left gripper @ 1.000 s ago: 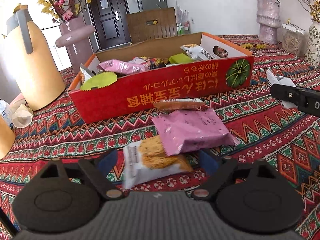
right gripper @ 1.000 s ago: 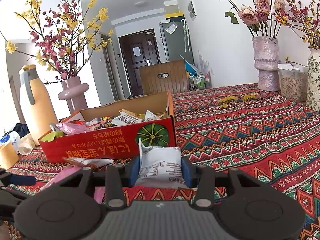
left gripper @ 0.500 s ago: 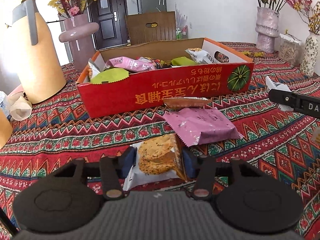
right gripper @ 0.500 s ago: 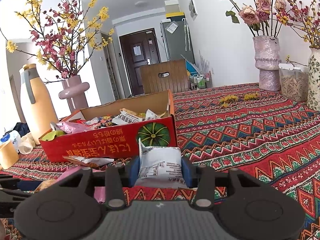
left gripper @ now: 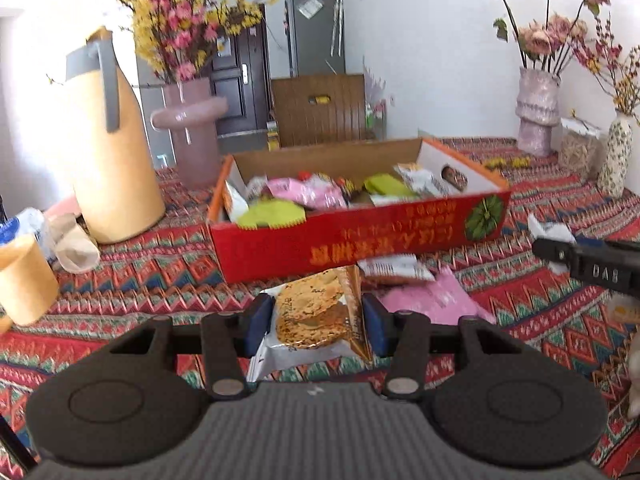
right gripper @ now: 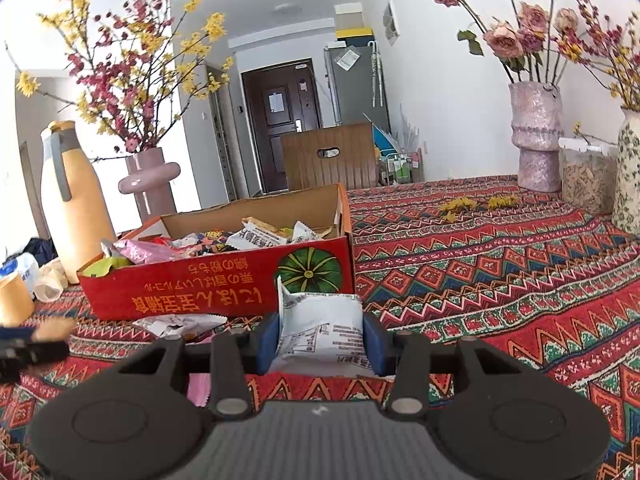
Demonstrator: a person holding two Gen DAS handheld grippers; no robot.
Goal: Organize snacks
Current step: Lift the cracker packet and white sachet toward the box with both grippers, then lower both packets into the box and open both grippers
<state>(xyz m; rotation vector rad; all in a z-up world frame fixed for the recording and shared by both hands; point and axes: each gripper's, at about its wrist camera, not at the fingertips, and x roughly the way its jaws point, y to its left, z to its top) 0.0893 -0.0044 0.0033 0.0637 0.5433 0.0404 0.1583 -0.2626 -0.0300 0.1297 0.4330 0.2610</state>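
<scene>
Left wrist view: left tongs [left gripper: 318, 322] pinching crinkly white-orange cracker packet [left gripper: 310, 320] mid-body; light, brittle inside. Right tongs [right gripper: 320, 338] squeezing soft white snack pouch [right gripper: 320, 332].

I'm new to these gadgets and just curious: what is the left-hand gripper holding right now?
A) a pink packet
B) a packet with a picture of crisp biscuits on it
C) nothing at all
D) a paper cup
B: in the left wrist view the left gripper has its blue pads pressed on both sides of the biscuit packet, raised off the patterned tablecloth.
</scene>
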